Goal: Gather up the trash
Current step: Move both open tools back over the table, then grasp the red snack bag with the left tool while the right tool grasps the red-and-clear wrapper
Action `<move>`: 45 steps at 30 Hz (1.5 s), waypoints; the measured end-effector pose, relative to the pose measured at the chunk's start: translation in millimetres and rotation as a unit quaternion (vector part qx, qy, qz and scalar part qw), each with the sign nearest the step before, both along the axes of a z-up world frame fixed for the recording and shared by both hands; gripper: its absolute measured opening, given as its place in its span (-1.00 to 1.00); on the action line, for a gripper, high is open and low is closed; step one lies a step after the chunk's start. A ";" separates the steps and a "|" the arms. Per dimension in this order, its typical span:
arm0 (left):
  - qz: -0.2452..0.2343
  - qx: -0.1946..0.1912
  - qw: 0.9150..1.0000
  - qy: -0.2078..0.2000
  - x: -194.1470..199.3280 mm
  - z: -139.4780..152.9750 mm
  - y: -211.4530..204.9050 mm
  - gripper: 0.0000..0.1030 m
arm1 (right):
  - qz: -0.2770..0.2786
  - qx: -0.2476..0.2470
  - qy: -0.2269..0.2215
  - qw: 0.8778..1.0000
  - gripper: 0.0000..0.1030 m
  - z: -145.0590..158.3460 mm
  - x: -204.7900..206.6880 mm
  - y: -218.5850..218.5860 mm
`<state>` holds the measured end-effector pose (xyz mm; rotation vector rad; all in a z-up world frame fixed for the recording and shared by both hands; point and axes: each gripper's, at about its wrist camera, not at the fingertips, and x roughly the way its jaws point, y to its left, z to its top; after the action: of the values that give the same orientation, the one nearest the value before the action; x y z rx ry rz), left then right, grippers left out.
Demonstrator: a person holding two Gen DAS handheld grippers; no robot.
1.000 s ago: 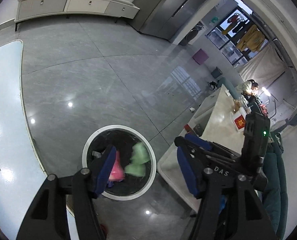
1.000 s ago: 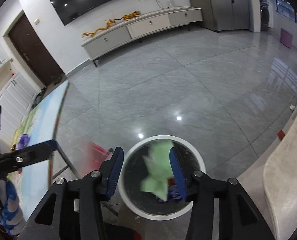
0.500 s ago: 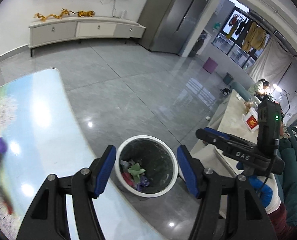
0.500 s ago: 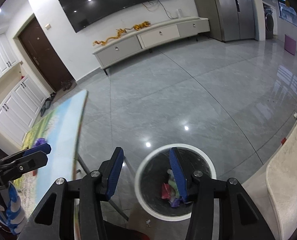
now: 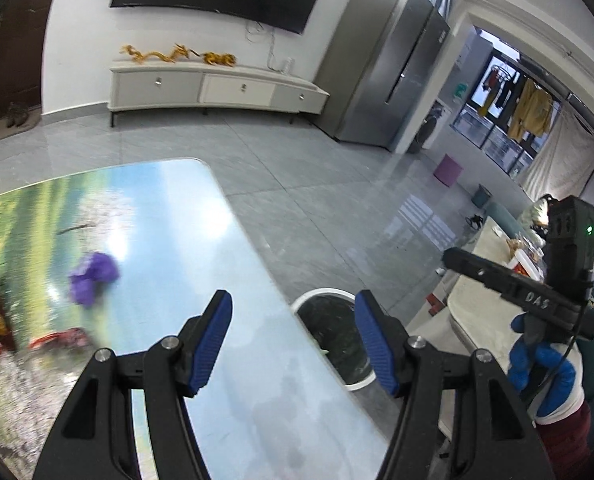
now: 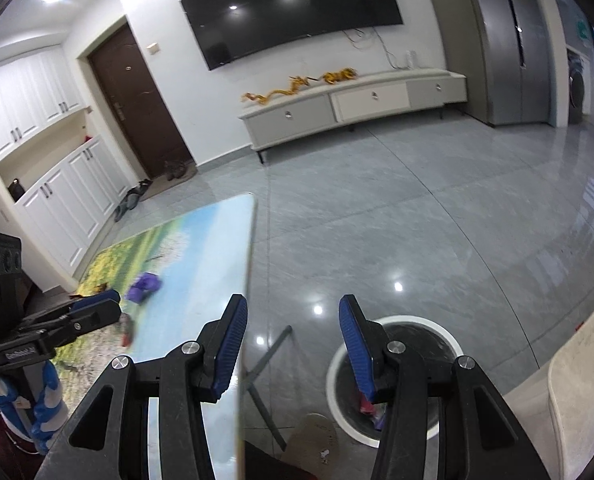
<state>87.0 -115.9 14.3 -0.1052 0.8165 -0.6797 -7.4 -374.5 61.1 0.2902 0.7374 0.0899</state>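
My left gripper (image 5: 293, 340) is open and empty above the right edge of the picture-printed table (image 5: 145, 240). My right gripper (image 6: 293, 344) is open and empty, between the table edge (image 6: 201, 264) and the white-rimmed bin (image 6: 397, 376). The bin stands on the floor by the table; it also shows in the left wrist view (image 5: 329, 336). Pink and other scraps (image 6: 367, 406) lie inside it. A crumpled purple paper (image 5: 93, 276) lies on the table, also in the right wrist view (image 6: 143, 286). Red wrappers (image 5: 57, 338) lie at the table's left. The left gripper also appears in the right wrist view (image 6: 93, 310).
A pale stone-topped table (image 5: 481, 320) stands right of the bin. A low TV cabinet (image 6: 353, 104) and a grey fridge (image 5: 381, 80) line the far wall. Glossy grey tile floor (image 6: 417, 220) lies between. A metal table leg (image 6: 265, 364) slants near the bin.
Both grippers have risen and pulled back from over the bin, swinging left toward the table. The green and pink scraps that were falling now lie in the bin. Both grippers stay open.
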 end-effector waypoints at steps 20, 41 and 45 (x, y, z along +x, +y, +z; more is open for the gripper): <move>0.169 0.006 0.985 -0.037 -19.3 -9.6 221.0 0.34 | 0.127 -0.017 -0.007 0.992 -0.12 20.3 53.2 146.5; 0.237 0.080 0.968 -0.001 18.8 -55.5 298.7 0.34 | 0.296 -0.050 0.091 0.949 -0.04 -68.6 115.0 277.8; 0.226 0.106 0.968 -0.004 38.4 -60.0 288.3 0.34 | 0.315 -0.059 0.103 0.942 -0.03 -81.5 125.0 287.6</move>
<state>125.5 172.4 -45.8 -0.0902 0.8167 -0.1597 117.6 -86.9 -20.4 -0.0639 1.0200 0.6290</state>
